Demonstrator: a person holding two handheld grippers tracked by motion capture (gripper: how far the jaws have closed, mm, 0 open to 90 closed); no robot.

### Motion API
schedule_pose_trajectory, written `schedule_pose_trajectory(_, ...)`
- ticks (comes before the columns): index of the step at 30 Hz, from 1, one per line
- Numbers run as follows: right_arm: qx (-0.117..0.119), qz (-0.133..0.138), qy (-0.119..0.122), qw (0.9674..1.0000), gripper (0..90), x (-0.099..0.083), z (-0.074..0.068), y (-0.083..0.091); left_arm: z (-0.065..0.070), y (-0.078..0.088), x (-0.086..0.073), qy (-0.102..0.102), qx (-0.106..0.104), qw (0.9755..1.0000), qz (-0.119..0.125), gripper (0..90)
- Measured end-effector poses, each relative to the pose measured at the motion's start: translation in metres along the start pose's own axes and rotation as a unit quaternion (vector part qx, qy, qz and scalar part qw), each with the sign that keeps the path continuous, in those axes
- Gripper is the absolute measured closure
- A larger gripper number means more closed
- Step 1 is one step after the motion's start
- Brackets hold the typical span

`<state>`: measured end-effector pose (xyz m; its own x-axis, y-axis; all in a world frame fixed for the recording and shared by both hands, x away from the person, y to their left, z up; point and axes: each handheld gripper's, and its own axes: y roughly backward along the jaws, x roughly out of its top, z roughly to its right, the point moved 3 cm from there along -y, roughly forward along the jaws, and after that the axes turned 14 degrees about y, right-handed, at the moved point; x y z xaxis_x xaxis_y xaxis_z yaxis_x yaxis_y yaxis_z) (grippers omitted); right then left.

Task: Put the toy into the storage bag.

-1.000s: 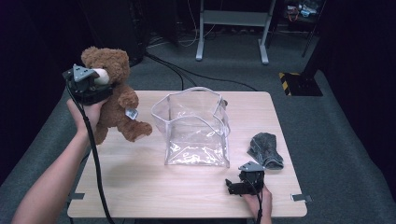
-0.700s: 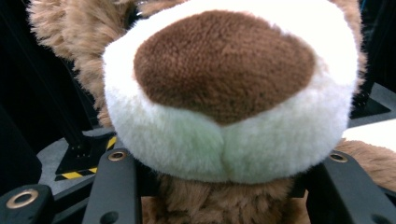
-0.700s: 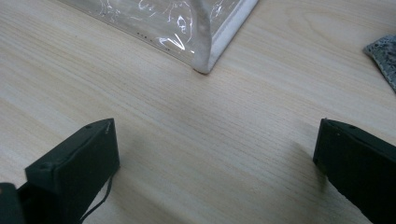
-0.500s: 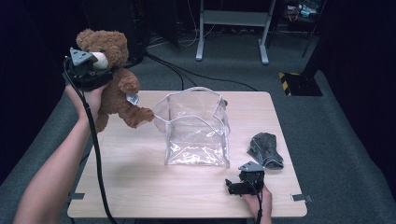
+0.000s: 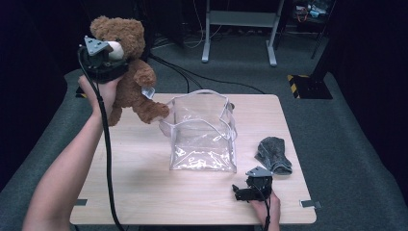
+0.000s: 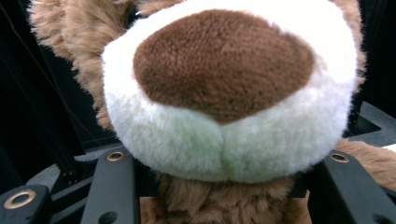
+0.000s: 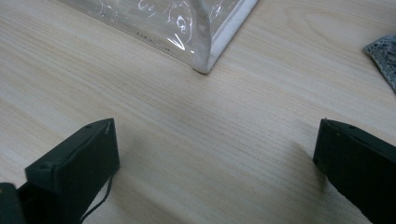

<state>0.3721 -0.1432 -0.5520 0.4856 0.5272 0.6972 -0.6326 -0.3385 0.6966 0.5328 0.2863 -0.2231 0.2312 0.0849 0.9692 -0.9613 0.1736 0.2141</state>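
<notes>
Pale wood table [image 5: 144, 183] (dark room), grey carpet [image 5: 337, 125].

The clear plastic bag [image 5: 202, 132] stands upright near the middle of the bench [image 5: 144, 183]. Left of it and above the bench's far left corner, the teddy bear [image 5: 127, 72] hangs in the left hand-held gripper [image 5: 108, 60], 1 paw just beside, perhaps touching, the bag's left rim. Right of the bag lies a folded cloth [image 5: 273, 154]. The right hand-held gripper [image 5: 243, 191] rests on the bench in front of the bag's near right corner, jaws spread.
</notes>
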Motion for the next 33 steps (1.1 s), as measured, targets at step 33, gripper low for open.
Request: schedule_pose_trajectory(33, 0.001, -0.001, 0.000, 1.0000, 0.0, 0.000, 0.000, 0.000, 0.110, -0.050, -0.002, -0.002, -0.067, 0.9978, -0.002, 45.2)
